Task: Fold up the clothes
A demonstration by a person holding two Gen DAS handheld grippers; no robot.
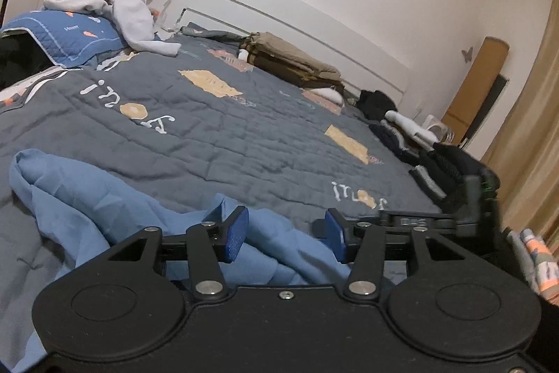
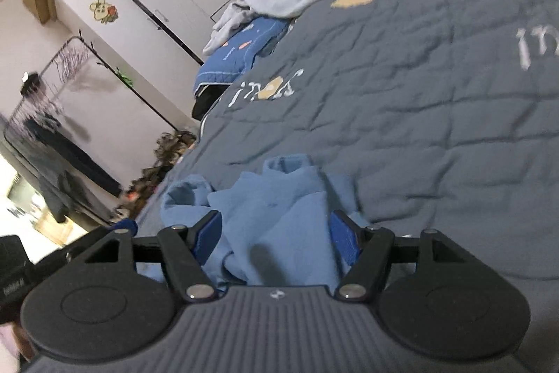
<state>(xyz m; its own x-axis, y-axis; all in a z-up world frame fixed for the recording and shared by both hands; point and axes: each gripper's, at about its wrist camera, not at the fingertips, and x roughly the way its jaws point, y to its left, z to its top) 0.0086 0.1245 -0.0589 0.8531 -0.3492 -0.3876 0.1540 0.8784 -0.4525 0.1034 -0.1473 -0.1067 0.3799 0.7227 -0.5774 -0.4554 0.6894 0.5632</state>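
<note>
grey quilt (image 1: pixel 244 128) under a crumpled blue shirt (image 1: pixel 87 198); wardrobe (image 2: pixel 139 6) only in right view; left gripper (image 1: pixel 286 235) and right gripper (image 2: pixel 276 236) fingers apart.

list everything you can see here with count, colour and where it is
blue garment: 1, light blue, crumpled on the quilt under both grippers
quilt: 1, grey with patches, covering the bed
pillow: 1, blue, far left corner
pale clothing: 1 heap, light grey, on the pillow
folded clothes: 1 stack, tan, by the headboard
dark clothes: 1 pile, black, right edge
wardrobe: 1, white, beside the bed
left gripper: open
right gripper: open
</note>
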